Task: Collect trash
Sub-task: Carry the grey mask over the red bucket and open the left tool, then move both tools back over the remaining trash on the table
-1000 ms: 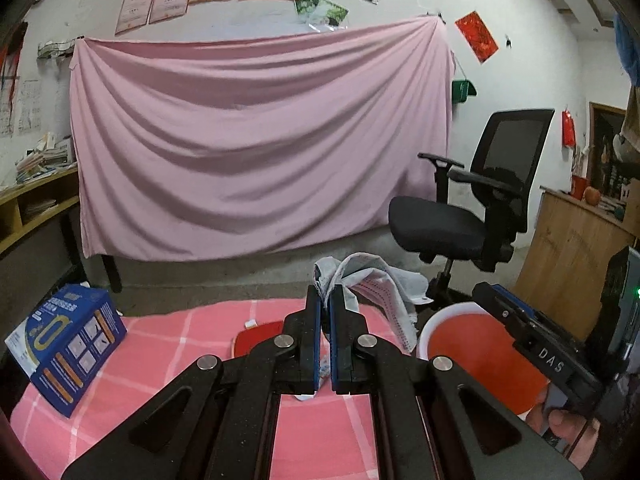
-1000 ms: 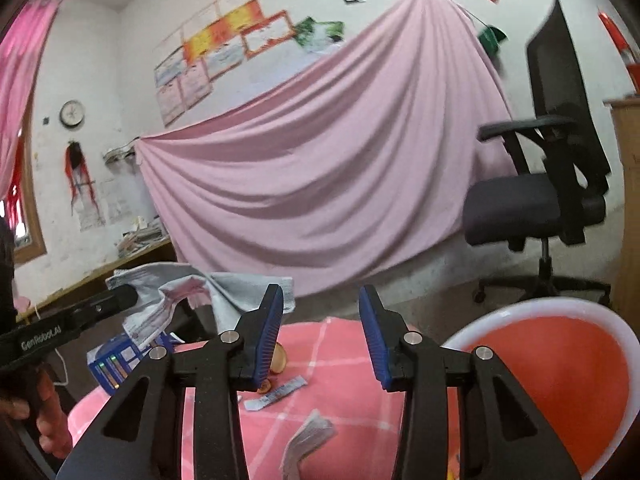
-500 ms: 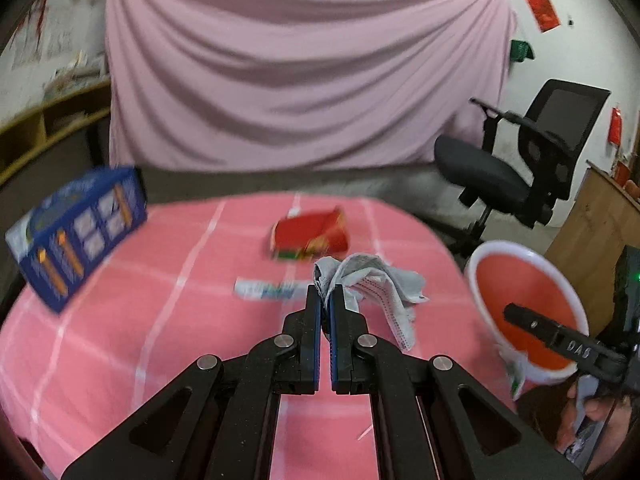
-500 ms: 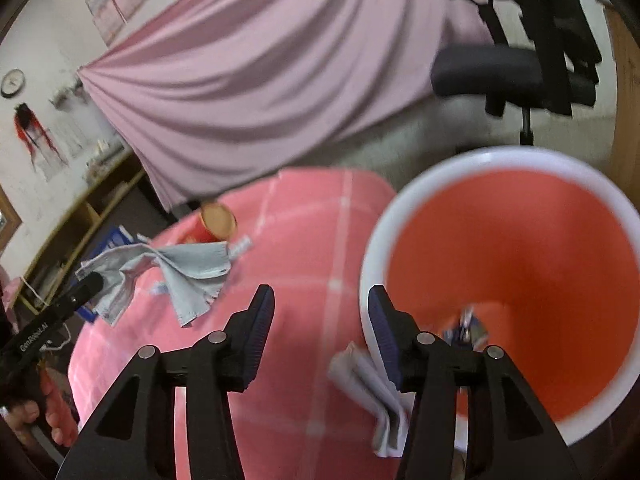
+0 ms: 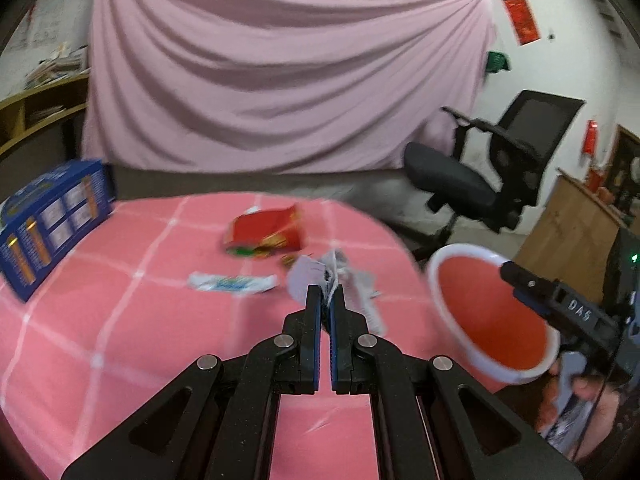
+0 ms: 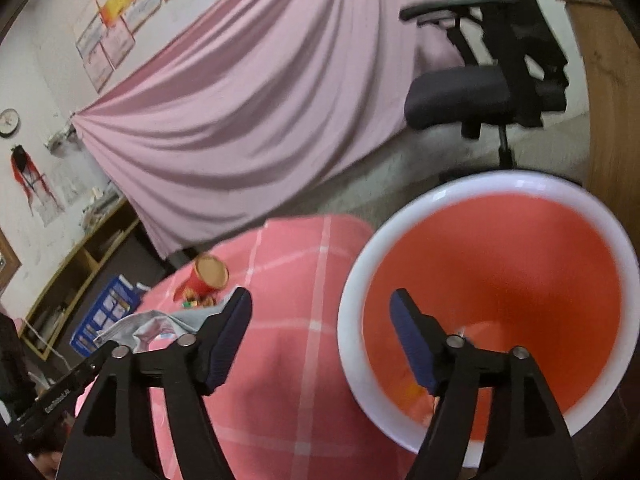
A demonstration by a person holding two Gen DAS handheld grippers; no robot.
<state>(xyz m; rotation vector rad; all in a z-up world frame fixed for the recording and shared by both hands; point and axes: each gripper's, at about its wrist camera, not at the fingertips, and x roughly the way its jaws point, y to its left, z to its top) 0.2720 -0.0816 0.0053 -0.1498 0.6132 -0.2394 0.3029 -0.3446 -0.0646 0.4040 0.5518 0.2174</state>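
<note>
**Tongs positioned for a hand-off of crumpled paper to the bin**

Left tongs (image 5: pixel 329 294) are clamped on a crumpled grey-white paper wrapper (image 5: pixel 352 280), their blue pads pressed nearly together with the paper fanning out just past the tips. Right tongs (image 6: pixel 320 312) stand wide apart and hold nothing; one finger lies over the bench, the other over the mouth of the bin.

Items are listed from largest to smallest.

1. Bench (image 5: pixel 120 320), covered in a pink checked cloth, carries the remaining litter. The wrapper hangs low over its right-hand part; whether it touches the cloth cannot be told.
2. Waste bin (image 6: pixel 360 280), orange inside with a white rim, sits just beside the bench edge on the right. Its mouth appears tilted toward the bench, probably so that litter can be dropped or swept in with a short reach.
3. Blue carton (image 5: pixel 52 224) stands at the far left edge of the bench, well apart from the bin.
4. Red snack packet (image 5: pixel 264 230) lies near the middle of the bench, small scraps beside it.
5. White-and-blue wrapper strip (image 5: pixel 232 282) lies flat, nearer than the red packet.

The grip on one edge of the paper lets the loose bulk trail free, which suits release over the bin. The empty right tongs seem placed to guard or steady the bin's rim.
</note>
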